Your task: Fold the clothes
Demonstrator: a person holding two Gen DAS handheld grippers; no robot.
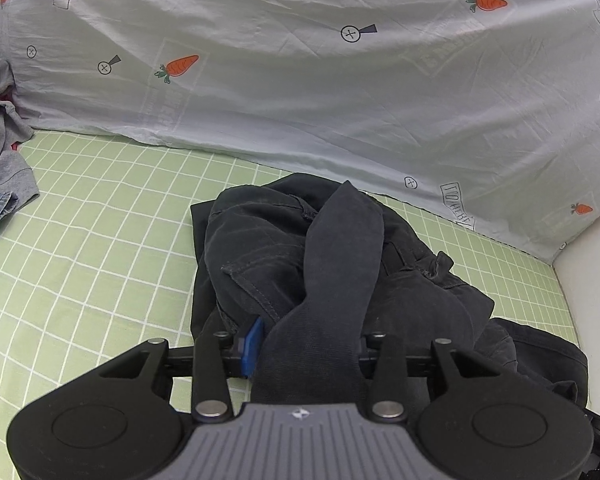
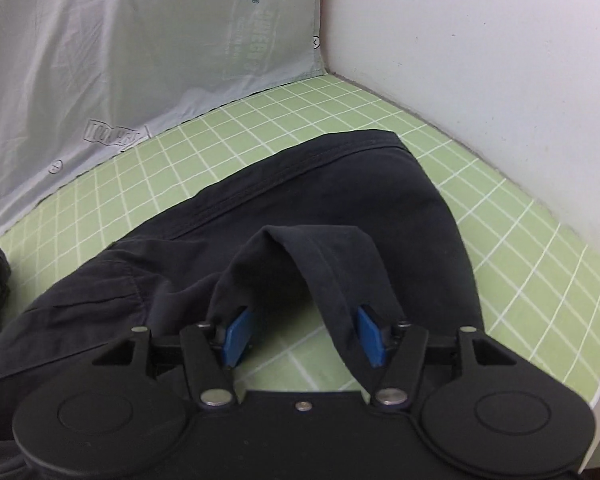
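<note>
While angled downward, left tongs (image 1: 306, 350) clamp black trousers (image 1: 300, 248); right tongs (image 2: 304, 336) gape, cloth draped.

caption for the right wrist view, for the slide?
Right tongs open, a fold of the black trousers draped over their blue pads, on the green checked sheet.

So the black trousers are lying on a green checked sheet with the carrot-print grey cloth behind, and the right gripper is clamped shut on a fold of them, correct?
Not quite. In the right wrist view the right gripper is open: its blue pads stand apart with green checked sheet showing between them, and a fold of the black trousers only drapes over them. The carrot-print grey cloth does hang behind.
</note>
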